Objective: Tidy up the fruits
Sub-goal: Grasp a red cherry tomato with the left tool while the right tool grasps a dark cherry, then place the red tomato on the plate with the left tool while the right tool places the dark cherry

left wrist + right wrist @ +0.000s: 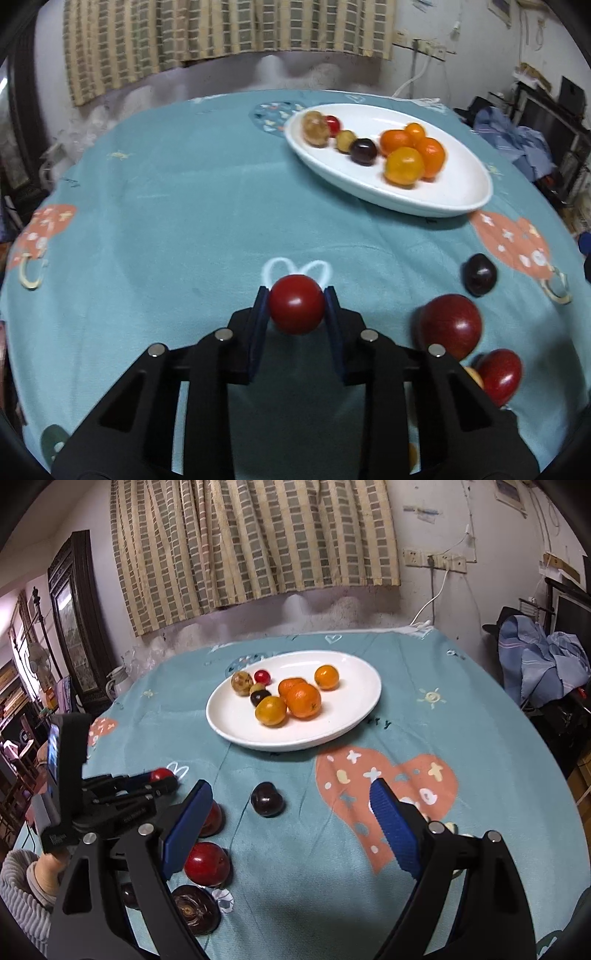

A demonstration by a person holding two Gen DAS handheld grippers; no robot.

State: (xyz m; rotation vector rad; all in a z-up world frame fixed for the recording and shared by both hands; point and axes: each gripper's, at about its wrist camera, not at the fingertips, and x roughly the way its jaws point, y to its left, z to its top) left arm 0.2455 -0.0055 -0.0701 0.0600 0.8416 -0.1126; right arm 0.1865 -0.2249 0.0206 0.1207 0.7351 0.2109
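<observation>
My left gripper [296,306] is shut on a small red round fruit [296,309] and holds it above the teal tablecloth; the fruit also shows in the right wrist view [161,774]. A white oval plate [461,184] [362,698] at the back holds several oranges [303,700], a dark plum, a small red fruit and brownish fruits. My right gripper [291,801] is open and empty above the cloth. A dark plum [266,799] [479,275] lies just ahead of it. Red fruits [207,864] [450,325] and a dark fruit [195,908] lie at its left finger.
The round table carries a teal cloth [184,206] with orange heart prints [388,786]. A curtain [255,535] hangs behind. Clothes [543,664] and furniture stand at the right, a dark cabinet [77,620] at the left.
</observation>
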